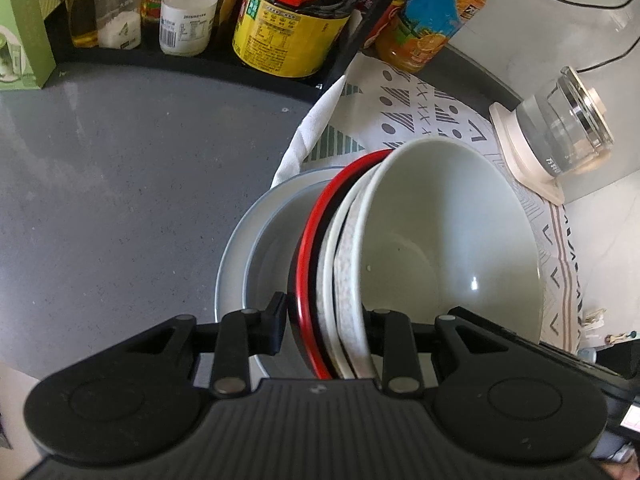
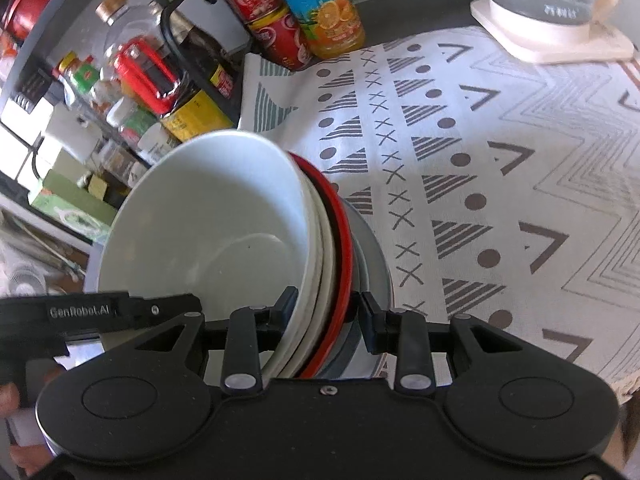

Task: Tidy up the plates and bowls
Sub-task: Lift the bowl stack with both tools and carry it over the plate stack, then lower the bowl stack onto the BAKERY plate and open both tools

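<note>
A grey countertop [image 1: 120, 184] fills the left half of the left wrist view. Along its upper edge stands a row of bottles and jars: a clear jar of white powder [image 1: 118, 10], a white labelled jar [image 1: 186, 20], a dark bottle with a yellow label and red cap [image 1: 288, 20], and an orange juice bottle [image 1: 432, 12] at upper centre right. A green carton [image 1: 22, 28] sits at the upper left. A white cloth with grey triangles and crosses [image 2: 460, 152] covers most of the right wrist view. A glass kettle on a cream base [image 1: 560, 128] sits at the right of the left wrist view, with black cables [image 1: 580, 4] above it
</note>
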The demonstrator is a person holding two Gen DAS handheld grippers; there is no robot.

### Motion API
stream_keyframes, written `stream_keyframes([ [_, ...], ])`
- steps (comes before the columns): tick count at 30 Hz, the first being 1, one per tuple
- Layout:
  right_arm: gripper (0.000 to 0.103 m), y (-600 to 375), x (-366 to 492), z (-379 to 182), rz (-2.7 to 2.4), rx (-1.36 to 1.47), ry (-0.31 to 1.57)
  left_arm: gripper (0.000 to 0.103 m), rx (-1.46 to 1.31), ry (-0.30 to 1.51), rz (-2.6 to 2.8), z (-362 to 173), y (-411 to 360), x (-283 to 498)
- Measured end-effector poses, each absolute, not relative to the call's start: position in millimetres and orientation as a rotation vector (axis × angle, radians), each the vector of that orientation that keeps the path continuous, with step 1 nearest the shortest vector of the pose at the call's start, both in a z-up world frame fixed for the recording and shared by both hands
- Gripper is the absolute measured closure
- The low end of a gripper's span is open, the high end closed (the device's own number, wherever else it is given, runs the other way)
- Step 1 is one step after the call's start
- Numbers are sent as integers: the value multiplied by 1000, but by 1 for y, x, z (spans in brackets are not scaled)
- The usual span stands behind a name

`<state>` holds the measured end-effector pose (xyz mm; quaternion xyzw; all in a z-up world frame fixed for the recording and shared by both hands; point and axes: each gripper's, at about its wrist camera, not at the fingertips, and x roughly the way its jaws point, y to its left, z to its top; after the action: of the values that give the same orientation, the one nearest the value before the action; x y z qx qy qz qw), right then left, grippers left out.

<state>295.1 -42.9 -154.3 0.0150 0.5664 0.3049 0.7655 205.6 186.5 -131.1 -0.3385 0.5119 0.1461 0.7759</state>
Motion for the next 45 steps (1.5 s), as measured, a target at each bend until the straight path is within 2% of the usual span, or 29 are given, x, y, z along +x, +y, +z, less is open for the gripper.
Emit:
stream_keyframes([
  [16,70,-39,289,-151,646,31,1206,74,-723,1048,314,-120,193,197],
  [21,64,-41,287,-144,632,39,1180,71,-656,1026,305,-114,188,199],
  [23,53,-43,288,-138,631,54,1168,70,-624,1002,303,-108,186,198],
  [27,43,-50,288,-122,625,44,1117,60,-599,985,298,-95,183,202],
  [31,17,-59,289,-103,614,51,1047,43,-566,947,313,-82,181,207],
  [32,12,-62,288,-98,610,52,1023,41,-558,936,318,-79,180,208],
  [35,6,-72,287,-87,580,47,972,35,-543,922,320,-71,177,210],
  [37,4,-80,286,-82,551,51,956,26,-526,906,323,-65,173,212],
  [39,1,-91,282,-75,511,53,940,23,-512,888,320,-58,169,212],
  [45,0,-125,260,-52,447,64,852,11,-444,847,294,-40,143,209],
])
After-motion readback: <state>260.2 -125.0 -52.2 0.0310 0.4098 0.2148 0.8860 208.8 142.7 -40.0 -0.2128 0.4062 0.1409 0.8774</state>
